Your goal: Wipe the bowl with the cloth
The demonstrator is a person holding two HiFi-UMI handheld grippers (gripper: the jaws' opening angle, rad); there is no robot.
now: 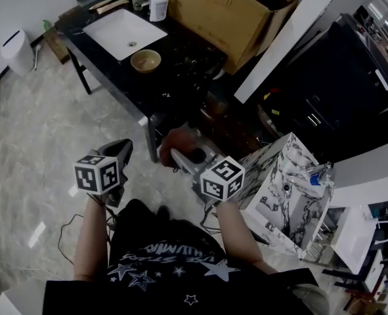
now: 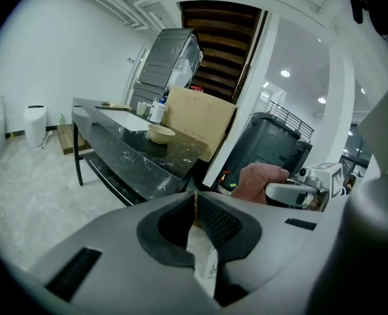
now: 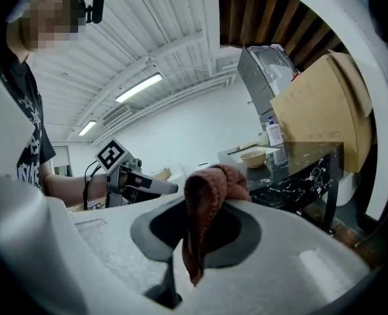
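Note:
A tan bowl [image 1: 146, 60] stands on the black marbled table [image 1: 180, 71], well ahead of both grippers. In the left gripper view the bowl [image 2: 161, 133] sits near the table's middle, and in the right gripper view the bowl [image 3: 253, 156] appears small and far off. My right gripper [image 1: 178, 155] is shut on a reddish-brown cloth [image 3: 207, 199], which bunches above the jaws and hangs down between them. The cloth [image 1: 180, 142] is held in the air short of the table's near corner. My left gripper [image 1: 123, 147] is shut with nothing between its jaws, level with the right one.
A white basin [image 1: 123, 31] is set into the table behind the bowl, with a white bottle [image 1: 158, 6] beyond it. A large cardboard box [image 1: 226, 12] leans at the table's right end. A white marbled block [image 1: 289, 182] stands to my right, a white bin [image 1: 18, 50] far left.

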